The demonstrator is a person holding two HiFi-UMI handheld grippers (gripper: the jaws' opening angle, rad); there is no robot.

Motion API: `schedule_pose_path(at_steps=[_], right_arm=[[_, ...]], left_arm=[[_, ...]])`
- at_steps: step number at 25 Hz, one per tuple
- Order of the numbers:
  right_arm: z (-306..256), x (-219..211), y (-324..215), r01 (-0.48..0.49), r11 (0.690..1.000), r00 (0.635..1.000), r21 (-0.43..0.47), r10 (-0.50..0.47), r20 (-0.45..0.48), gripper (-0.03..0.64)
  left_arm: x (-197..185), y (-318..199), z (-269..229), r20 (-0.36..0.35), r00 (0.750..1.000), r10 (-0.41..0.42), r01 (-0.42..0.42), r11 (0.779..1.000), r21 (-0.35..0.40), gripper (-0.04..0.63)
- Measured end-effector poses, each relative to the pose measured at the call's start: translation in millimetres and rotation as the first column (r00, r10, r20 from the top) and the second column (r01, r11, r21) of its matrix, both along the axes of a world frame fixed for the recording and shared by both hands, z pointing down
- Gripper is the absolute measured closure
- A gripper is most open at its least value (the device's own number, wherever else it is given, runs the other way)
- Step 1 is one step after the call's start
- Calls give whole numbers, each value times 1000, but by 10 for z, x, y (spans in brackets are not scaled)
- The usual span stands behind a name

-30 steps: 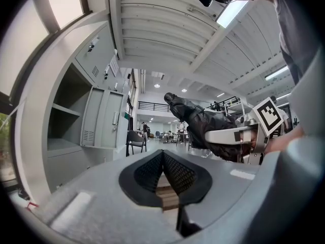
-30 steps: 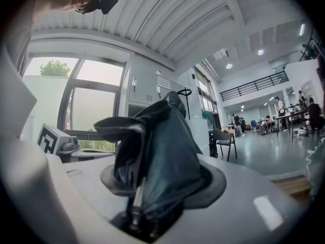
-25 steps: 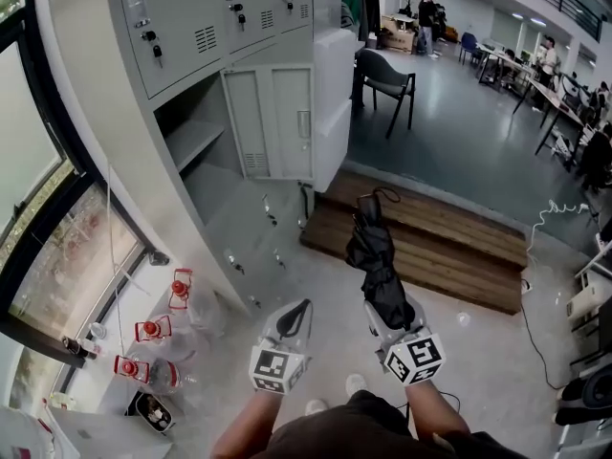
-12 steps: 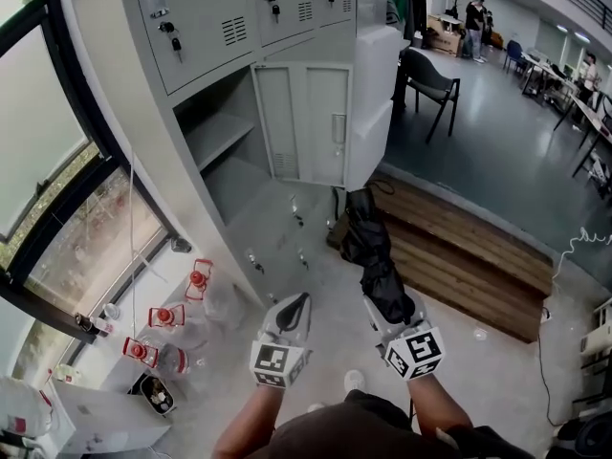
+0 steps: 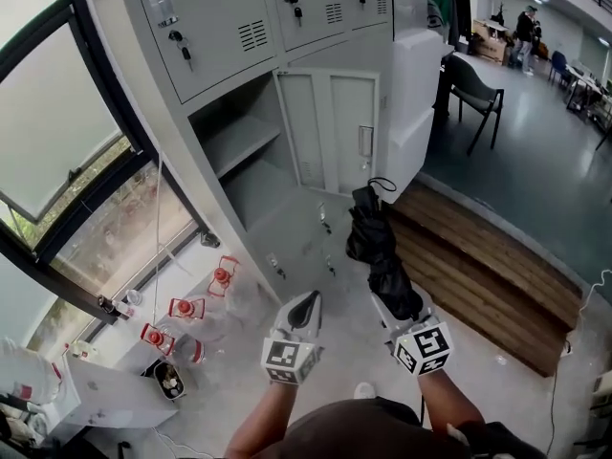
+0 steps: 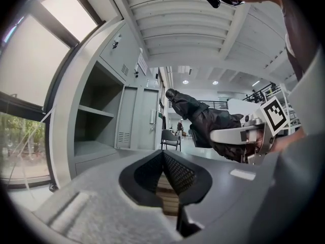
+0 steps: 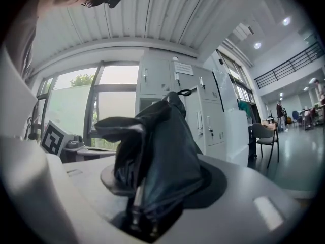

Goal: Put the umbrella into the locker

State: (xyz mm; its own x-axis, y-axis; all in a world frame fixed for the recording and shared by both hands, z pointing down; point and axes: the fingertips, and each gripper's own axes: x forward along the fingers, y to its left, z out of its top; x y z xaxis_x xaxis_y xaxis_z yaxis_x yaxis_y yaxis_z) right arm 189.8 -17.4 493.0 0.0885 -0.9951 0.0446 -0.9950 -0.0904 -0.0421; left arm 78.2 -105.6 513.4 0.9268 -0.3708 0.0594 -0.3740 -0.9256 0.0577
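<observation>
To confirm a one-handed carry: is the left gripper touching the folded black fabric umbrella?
Apart. The head view shows bare floor between the left gripper and the umbrella, which the right gripper holds.

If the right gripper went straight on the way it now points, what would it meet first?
Probably the open locker door, struck by the tip of the umbrella that the right gripper grips. The open compartment lies left of that line. Depth is unclear.

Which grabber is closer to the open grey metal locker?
Left. The left gripper is on the side of the open grey metal locker, below it in the head view. The right gripper, holding the folded black umbrella, is farther right.
</observation>
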Motion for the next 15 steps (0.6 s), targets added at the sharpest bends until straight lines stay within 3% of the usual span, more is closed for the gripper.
schedule_pose_path(at_steps=[7, 15], right_arm=[[44, 172, -234, 96, 995, 995, -7, -96, 10, 391], [102, 200, -598, 199, 980, 980, -26, -198, 27, 391]], left_arm=[[106, -165, -9, 11, 995, -100, 100, 995, 5, 591], [-53, -422, -12, 45, 973, -224, 224, 974, 21, 591]])
